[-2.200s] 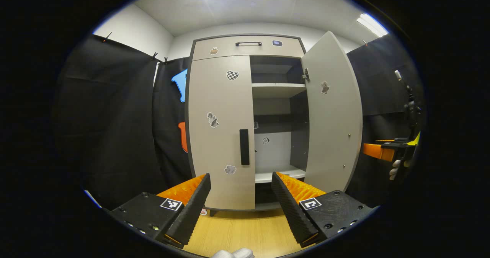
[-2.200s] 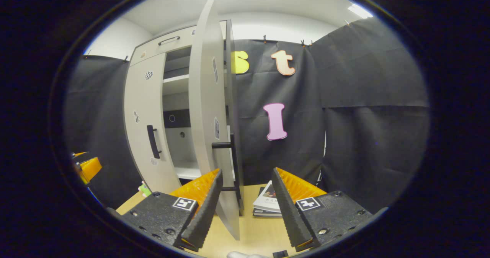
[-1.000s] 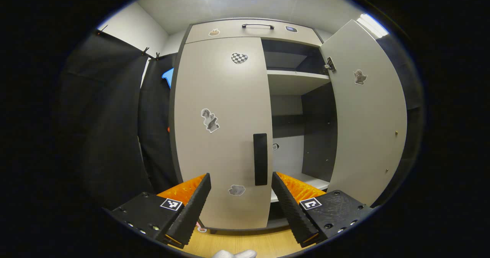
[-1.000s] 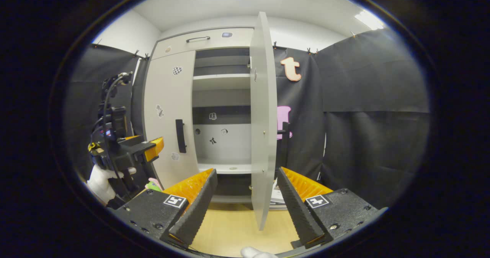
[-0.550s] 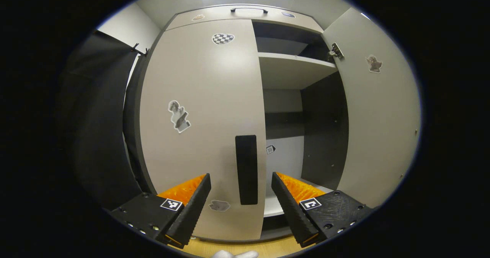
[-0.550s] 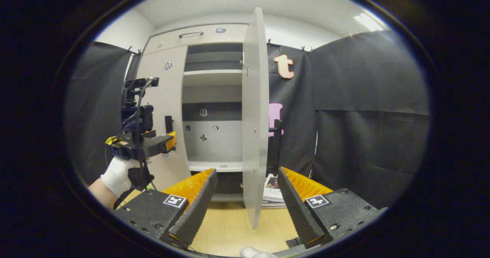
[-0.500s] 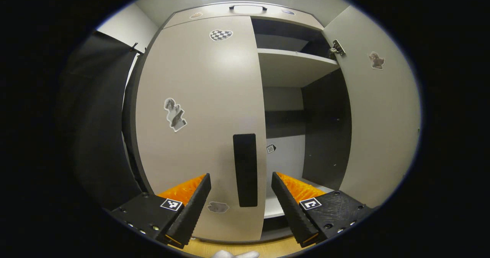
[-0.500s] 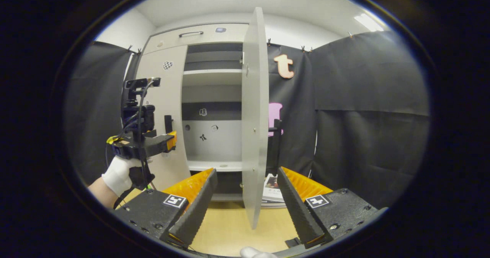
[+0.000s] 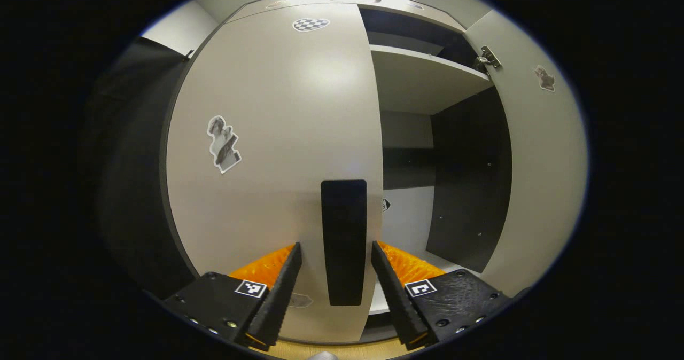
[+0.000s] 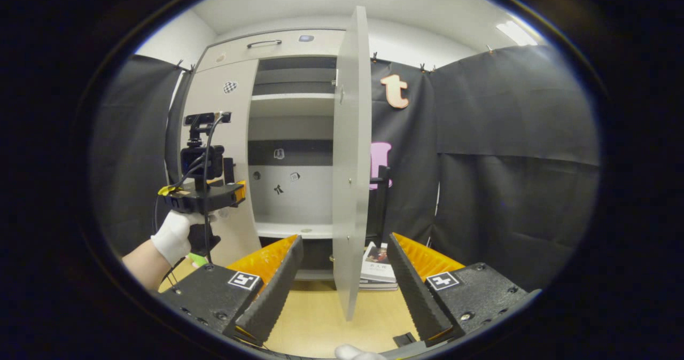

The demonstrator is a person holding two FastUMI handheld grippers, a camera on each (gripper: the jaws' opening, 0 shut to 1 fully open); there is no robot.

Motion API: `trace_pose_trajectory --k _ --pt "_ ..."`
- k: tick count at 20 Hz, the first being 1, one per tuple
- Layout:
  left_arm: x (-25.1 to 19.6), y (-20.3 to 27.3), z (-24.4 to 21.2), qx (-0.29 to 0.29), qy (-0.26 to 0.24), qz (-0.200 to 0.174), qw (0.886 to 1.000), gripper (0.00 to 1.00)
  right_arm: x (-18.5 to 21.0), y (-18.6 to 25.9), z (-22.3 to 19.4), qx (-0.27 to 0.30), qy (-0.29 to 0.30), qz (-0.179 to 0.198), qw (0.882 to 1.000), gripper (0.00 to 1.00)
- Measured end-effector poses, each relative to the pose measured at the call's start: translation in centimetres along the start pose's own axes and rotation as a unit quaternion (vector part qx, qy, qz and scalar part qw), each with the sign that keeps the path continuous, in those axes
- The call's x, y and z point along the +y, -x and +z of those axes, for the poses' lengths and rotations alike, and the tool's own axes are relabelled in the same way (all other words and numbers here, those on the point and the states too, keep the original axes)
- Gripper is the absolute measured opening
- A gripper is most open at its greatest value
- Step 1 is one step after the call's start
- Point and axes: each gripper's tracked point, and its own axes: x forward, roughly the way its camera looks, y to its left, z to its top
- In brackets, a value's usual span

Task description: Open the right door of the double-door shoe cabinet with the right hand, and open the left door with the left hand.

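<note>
Left door's handle (image 9: 344,241) framed between the parted, non-touching fingers (image 9: 280,290) of the left gripper (image 9: 336,290), door (image 9: 278,151) shut, right door (image 10: 350,157) swung wide before the spread right gripper (image 10: 342,280), books (image 10: 377,268) beyond.

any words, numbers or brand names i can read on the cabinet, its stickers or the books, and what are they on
No text can be read.
Small sticker inside the cabinet: partly hidden by the left door, unreadable.
Books beside the right door: cover print too small.
Door stickers: pictures, no words.
</note>
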Motion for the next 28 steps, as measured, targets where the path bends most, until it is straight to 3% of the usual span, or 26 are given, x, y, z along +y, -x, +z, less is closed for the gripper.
trace_pose_trajectory --k 2,3,5,7,9,10,11,28 --pt "-0.2 -0.5 0.2 -0.002 -0.001 -0.003 1.0 0.69 0.1 -0.2 0.3 -0.006 0.005 0.002 1.0 0.98" --pt "-0.4 -0.2 0.2 0.001 -0.001 -0.006 1.0 0.48 0.1 -0.3 0.4 -0.007 0.009 0.001 1.0 0.98" --pt "-0.8 -0.2 0.2 0.004 -0.009 -0.011 1.0 0.29 0.2 -0.4 0.5 -0.01 0.009 0.006 1.0 0.98" --pt "-0.6 -0.4 0.1 0.004 -0.008 -0.008 1.0 0.25 0.4 -0.3 0.7 -0.013 0.007 0.012 1.0 0.98" --pt "-0.5 -0.3 0.1 0.006 0.002 -0.007 1.0 0.16 0.6 -0.3 0.8 -0.013 0.006 0.016 1.0 0.97" --pt "-0.6 0.1 0.3 0.007 0.002 -0.007 1.0 0.02 0.6 -0.2 0.7 -0.013 0.007 0.019 1.0 0.98" --pt "-0.6 0.1 0.2 0.007 0.003 -0.009 1.0 0.08 0.6 -0.1 0.6 -0.012 0.008 0.02 1.0 0.98" --pt "0.0 3.8 0.2 0.007 -0.005 -0.045 0.999 0.05 3.6 0.6 -0.6 -0.005 0.0 0.073 0.997 0.98"
